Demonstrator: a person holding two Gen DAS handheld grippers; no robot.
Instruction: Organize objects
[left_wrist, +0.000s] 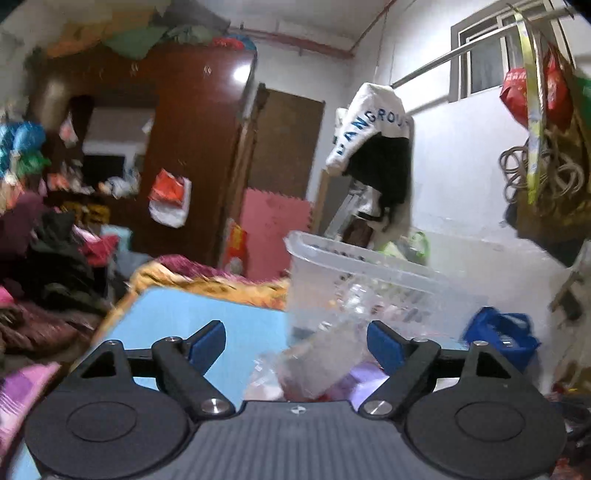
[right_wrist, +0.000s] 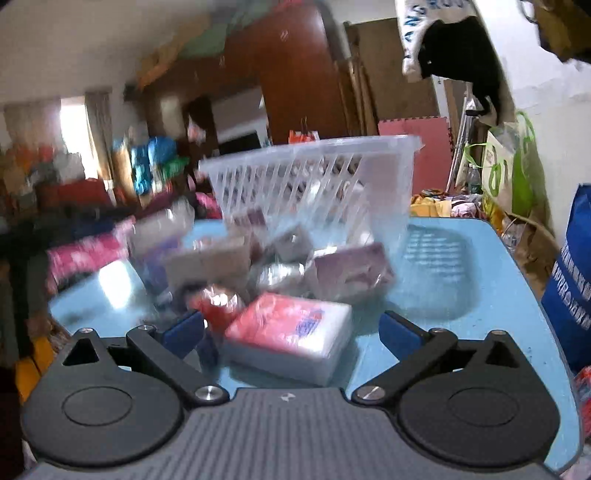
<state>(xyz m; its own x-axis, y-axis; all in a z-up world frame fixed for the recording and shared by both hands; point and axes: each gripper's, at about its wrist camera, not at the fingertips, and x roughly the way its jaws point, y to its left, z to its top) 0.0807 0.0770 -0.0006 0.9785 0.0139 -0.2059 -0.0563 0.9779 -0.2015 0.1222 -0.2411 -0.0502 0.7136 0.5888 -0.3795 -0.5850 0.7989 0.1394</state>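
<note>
A clear plastic slatted basket (right_wrist: 332, 177) stands on the blue table (right_wrist: 461, 280); it also shows in the left wrist view (left_wrist: 354, 280). Several wrapped tissue packs lie in a heap in front of it, blurred. A red and white pack (right_wrist: 291, 336) lies nearest, between the fingers of my right gripper (right_wrist: 291, 332), which is open and empty. A purple pack (right_wrist: 351, 269) lies behind it. My left gripper (left_wrist: 295, 343) is open above a clear wrapped pack (left_wrist: 317, 365), not touching it.
A blue bag (right_wrist: 572, 280) stands at the table's right edge. A bed with an orange and red blanket (left_wrist: 207, 277) lies beyond the table. A wardrobe (left_wrist: 192, 155) and clothes piles (left_wrist: 48, 266) are at the left. Clothes hang from a rail (left_wrist: 376, 147).
</note>
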